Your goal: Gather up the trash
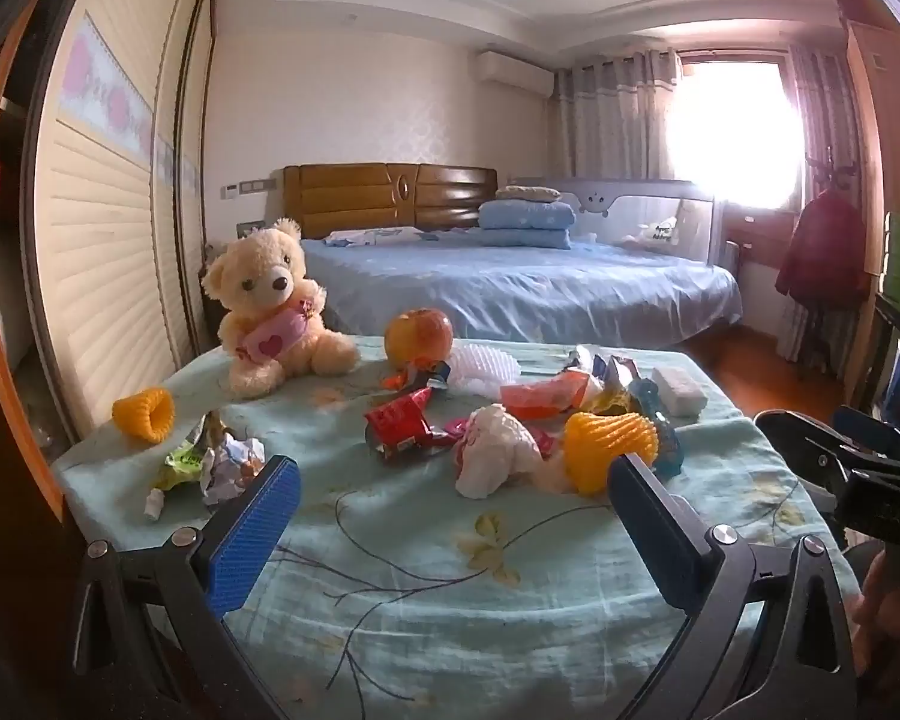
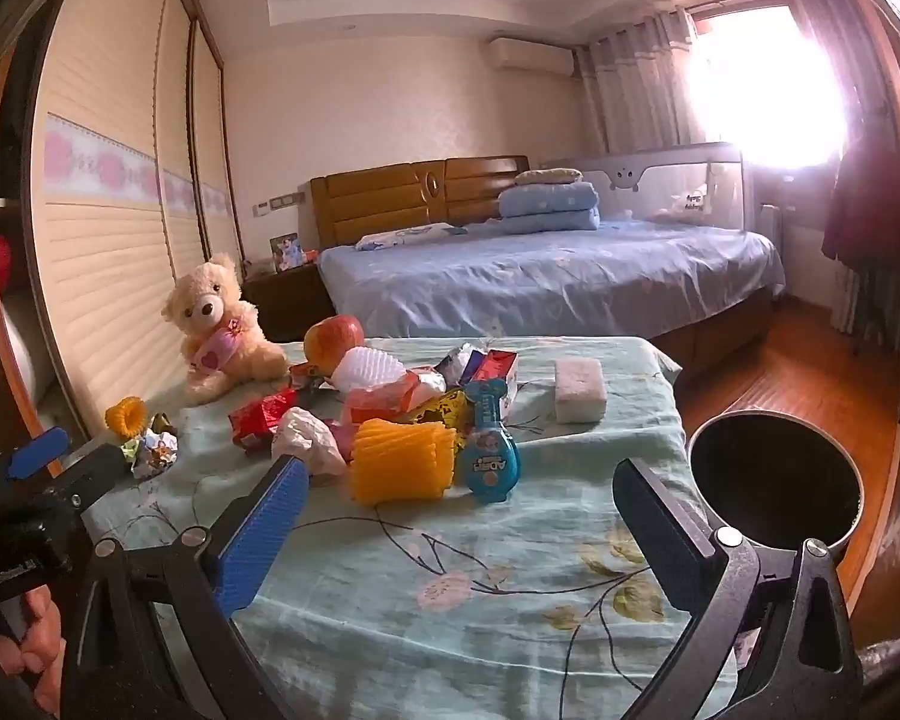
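Setting: I stand at a desk [image 2: 510, 630] draped in a pale green floral cloth, a blue-sheeted bed [image 1: 510, 288] behind it.
Left gripper [image 1: 450, 516]: jaws wide apart, nothing between them, held above the near cloth and short of the litter.
Right gripper [image 2: 456, 516]: jaws just as wide, also empty, aimed at the middle of the pile.
Trash: a heap mid-desk, made up of a crumpled white plastic bag [image 1: 495, 450], a torn red snack wrapper [image 1: 399, 426], a yellow foam fruit net [image 2: 399, 459] and a blue bottle-shaped candy pack [image 2: 487, 450] just beside it; a crumpled foil wrapper [image 1: 222, 462] and a second yellow foam net [image 1: 145, 414] lie apart on the left.
Bin: a round dark-mouthed metal can [image 2: 774, 480] stands off the desk's right edge, nearest my right gripper.
How I judge the step: nothing is collected yet; the nearest yellow net looks the easy first pick, pinched lightly across its ribs since foam squashes, then carried right to the can.
Not trash, by my reading: a cream plush teddy bear [image 1: 273, 306], a red-yellow apple [image 1: 419, 333] and a white sponge block [image 2: 579, 390].
In the way: wrappers overlap, so a careless close may drag neighbours or snag the cloth.
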Demonstrator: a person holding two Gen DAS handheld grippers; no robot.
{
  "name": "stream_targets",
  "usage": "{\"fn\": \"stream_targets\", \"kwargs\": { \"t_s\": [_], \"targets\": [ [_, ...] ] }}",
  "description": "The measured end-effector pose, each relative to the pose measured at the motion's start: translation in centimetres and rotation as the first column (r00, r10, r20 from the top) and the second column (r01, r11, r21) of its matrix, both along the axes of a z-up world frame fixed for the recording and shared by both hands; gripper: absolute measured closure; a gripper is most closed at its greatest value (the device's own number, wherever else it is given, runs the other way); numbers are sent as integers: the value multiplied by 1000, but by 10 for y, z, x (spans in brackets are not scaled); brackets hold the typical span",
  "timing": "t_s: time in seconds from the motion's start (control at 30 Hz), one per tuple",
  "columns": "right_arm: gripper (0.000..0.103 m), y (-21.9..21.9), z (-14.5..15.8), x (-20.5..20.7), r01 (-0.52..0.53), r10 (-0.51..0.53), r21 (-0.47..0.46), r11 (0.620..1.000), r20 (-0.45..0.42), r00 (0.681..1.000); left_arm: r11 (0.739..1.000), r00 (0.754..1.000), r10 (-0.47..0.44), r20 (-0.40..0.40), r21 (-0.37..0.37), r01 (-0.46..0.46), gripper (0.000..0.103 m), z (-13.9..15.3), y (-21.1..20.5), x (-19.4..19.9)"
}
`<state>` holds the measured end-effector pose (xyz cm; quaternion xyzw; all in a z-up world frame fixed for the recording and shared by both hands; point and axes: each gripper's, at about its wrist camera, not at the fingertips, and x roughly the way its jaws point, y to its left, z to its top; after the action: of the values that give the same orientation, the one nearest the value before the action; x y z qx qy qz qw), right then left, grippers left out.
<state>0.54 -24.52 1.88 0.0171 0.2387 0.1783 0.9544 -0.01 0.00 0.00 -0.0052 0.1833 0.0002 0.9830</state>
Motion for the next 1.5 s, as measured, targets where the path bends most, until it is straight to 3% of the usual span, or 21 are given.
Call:
{"fn": "stream_targets", "kwargs": {
  "t_s": [1.5],
  "targets": [
    [1,5,-1,0,-24,24,2,1000,-16,1000,1000,1000,4,-30,-4,-4,1,-8,-1,7]
  ]
}}
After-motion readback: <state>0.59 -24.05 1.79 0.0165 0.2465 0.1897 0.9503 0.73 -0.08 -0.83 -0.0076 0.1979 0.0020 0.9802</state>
